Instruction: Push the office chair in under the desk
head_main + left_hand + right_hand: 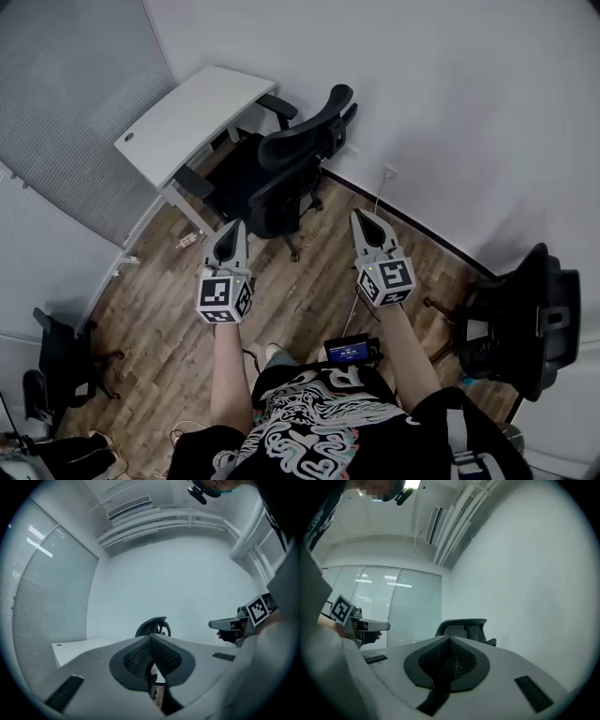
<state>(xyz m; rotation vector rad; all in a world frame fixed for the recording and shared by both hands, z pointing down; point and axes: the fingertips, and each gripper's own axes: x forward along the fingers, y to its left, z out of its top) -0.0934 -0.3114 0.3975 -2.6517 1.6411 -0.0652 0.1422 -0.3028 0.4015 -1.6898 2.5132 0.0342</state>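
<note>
1. Left gripper (232, 231) and right gripper (364, 221), jaws pressed together on nothing, point level, clear of the chair.
2. Office chair (292, 167) stands ahead between them, backrest toward both, neither clearly nearer.
3. Beyond, its seat meets the white desk (187, 112) edge; how far under is unclear.
</note>
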